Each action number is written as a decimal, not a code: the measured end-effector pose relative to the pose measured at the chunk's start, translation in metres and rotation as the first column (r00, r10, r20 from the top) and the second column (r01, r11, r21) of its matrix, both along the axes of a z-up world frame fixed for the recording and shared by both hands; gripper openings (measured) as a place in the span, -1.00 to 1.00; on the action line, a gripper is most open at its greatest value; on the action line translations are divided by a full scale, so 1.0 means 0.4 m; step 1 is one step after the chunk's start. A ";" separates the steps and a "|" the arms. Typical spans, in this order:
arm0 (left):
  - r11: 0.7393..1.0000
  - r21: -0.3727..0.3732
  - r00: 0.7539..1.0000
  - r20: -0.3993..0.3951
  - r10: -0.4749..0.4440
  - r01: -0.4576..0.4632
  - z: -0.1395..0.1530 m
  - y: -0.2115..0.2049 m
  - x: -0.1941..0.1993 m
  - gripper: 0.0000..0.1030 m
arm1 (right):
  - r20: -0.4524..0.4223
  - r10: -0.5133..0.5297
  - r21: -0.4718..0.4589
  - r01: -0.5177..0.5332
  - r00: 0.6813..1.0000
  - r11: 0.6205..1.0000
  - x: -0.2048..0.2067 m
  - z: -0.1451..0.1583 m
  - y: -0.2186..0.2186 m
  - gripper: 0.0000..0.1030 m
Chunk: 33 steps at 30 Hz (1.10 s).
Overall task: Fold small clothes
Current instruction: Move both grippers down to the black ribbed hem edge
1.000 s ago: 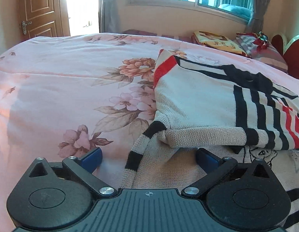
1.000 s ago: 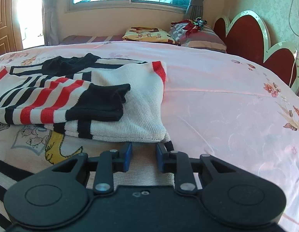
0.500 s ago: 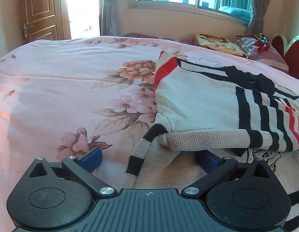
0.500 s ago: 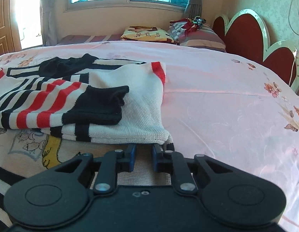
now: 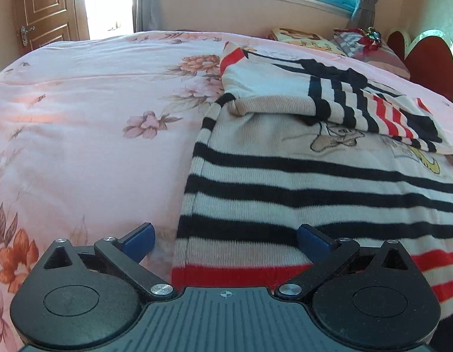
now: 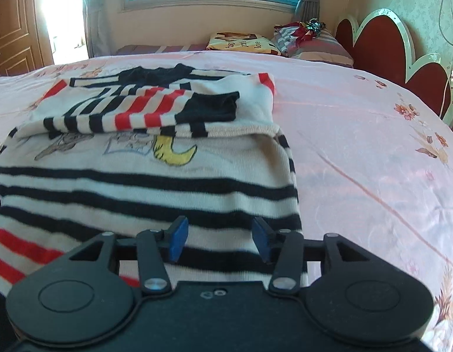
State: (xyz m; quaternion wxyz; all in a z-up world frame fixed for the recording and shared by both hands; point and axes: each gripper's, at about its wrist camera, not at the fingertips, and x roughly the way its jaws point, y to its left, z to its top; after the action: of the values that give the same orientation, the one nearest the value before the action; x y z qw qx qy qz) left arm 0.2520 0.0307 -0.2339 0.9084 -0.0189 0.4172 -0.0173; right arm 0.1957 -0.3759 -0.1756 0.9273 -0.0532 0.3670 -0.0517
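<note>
A striped sweater (image 5: 299,176) lies on the bed (image 5: 94,117), over the pink flowered sheet, with its top part and sleeves folded down over the cartoon print on the chest. The lower body, in cream with black bands and a red hem band, runs toward both cameras.

The left tongs (image 5: 225,239) stand wide open above the sweater's left hem corner; one blue pad hangs over the sheet just beside the edge, the other over the knit, and nothing is pinched.

The right tongs (image 6: 220,239) are opening over the sweater's right side near its edge. The knit lies under the gap between the pads, which seem clear of it, though the blur there makes contact hard to judge.

Pillows (image 6: 285,42) sit at the head by the red headboard (image 6: 381,47).
</note>
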 end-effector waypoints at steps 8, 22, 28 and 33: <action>0.998 -0.019 0.998 -0.031 -0.055 0.054 0.006 0.002 -0.123 0.99 | -0.006 -0.068 -0.044 0.068 0.998 0.997 -0.157 -0.014 -0.013 0.23; 0.983 -0.099 0.985 -0.065 -0.161 0.155 0.028 0.019 -0.267 0.60 | -0.093 -0.103 0.170 0.118 0.990 0.978 -0.273 -0.016 -0.031 -0.38; 0.966 -0.226 0.981 -0.116 -0.155 0.126 0.042 0.050 -0.292 0.29 | -0.125 -0.092 0.247 0.121 0.988 0.961 -0.292 -0.010 -0.044 -0.64; 0.942 -0.325 0.978 -0.154 -0.143 0.087 0.037 0.073 -0.290 0.26 | -0.131 -0.108 0.258 0.139 0.985 0.956 -0.294 -0.011 -0.052 -0.51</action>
State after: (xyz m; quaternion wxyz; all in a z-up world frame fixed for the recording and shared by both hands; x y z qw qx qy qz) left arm 0.1359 0.0600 -0.2190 0.8509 -0.1412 0.4876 -0.1353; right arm 0.0780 -0.3967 -0.1800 0.8982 0.0919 0.4261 -0.0569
